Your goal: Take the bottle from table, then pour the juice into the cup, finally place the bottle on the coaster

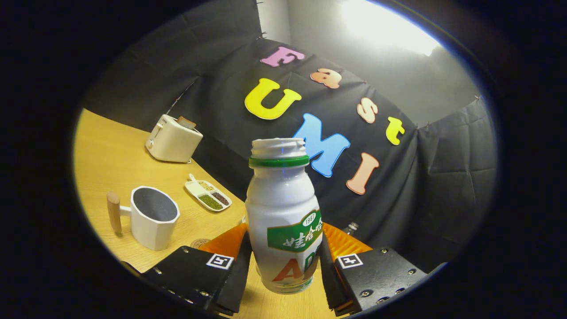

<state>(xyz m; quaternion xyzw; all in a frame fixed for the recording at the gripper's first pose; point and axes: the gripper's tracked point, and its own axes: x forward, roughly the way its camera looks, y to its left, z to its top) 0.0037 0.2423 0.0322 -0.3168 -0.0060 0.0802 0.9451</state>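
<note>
Bottle (283, 217) is sitting upright between the fingers of the gripper (283, 266), both pads pressing its lower body (low enough, I judge, to leave the open mouth free for pouring). It appears lifted off the table (110, 150). Cup (154, 217) is waiting beyond the left finger, with the coaster (200, 242) partly hidden just behind that finger.

coaster (200, 242) mostly hidden behind jaws, tray (208, 195) contents too small
</note>
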